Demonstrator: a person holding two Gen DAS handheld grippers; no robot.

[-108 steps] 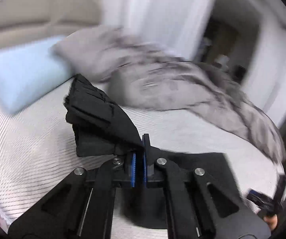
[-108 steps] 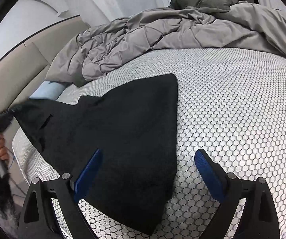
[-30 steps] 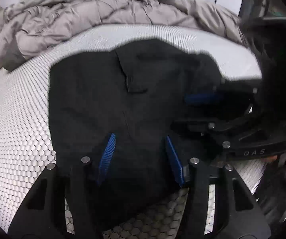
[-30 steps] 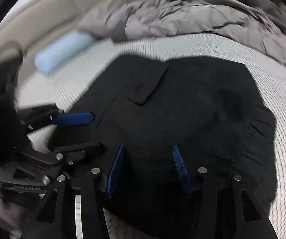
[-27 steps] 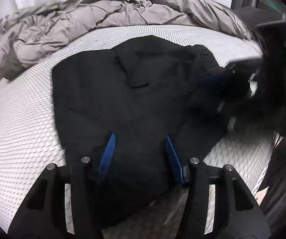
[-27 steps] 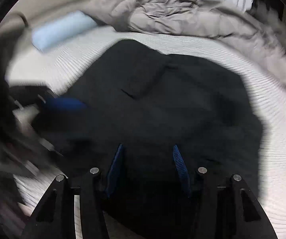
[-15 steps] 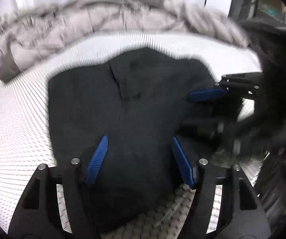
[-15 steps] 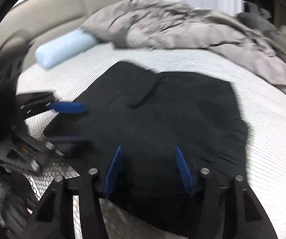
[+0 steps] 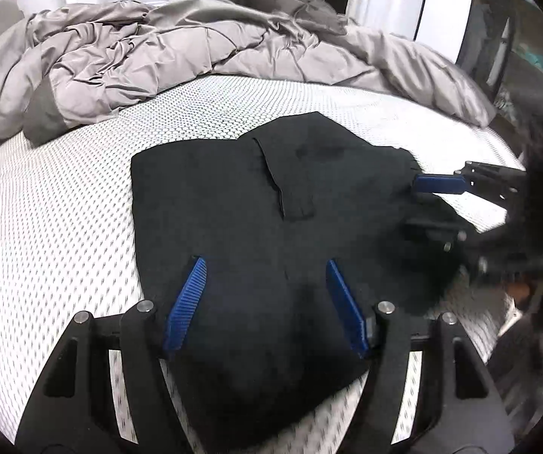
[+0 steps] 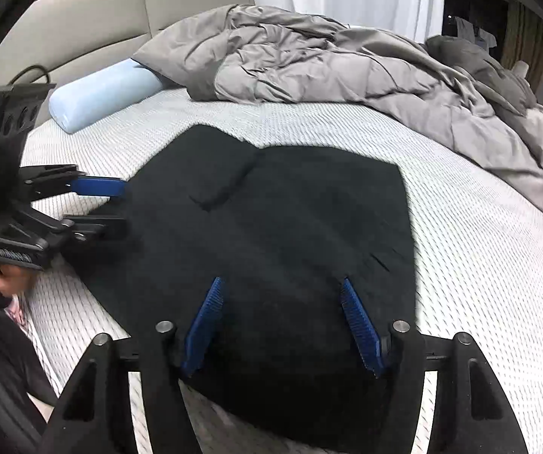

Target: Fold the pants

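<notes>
The black pants point(image 9: 256, 234) lie folded flat on the white mattress, a back pocket facing up; they also show in the right wrist view point(image 10: 279, 227). My left gripper point(image 9: 264, 283) is open just above the near edge of the pants and holds nothing. My right gripper point(image 10: 283, 302) is open over the opposite edge and holds nothing. Each gripper shows in the other's view: the right one point(image 9: 428, 204) at the pants' right edge, the left one point(image 10: 114, 206) at their left edge, both open.
A rumpled grey duvet point(image 9: 165, 53) is piled along the far side of the bed point(image 10: 479, 227). A light blue bolster pillow point(image 10: 101, 94) lies by the beige headboard point(image 10: 93, 19). White curtains hang behind.
The left gripper let go of the lifted pants, which now lie flat and folded. Both grippers have drawn back a little and their jaws stand slightly wider.
</notes>
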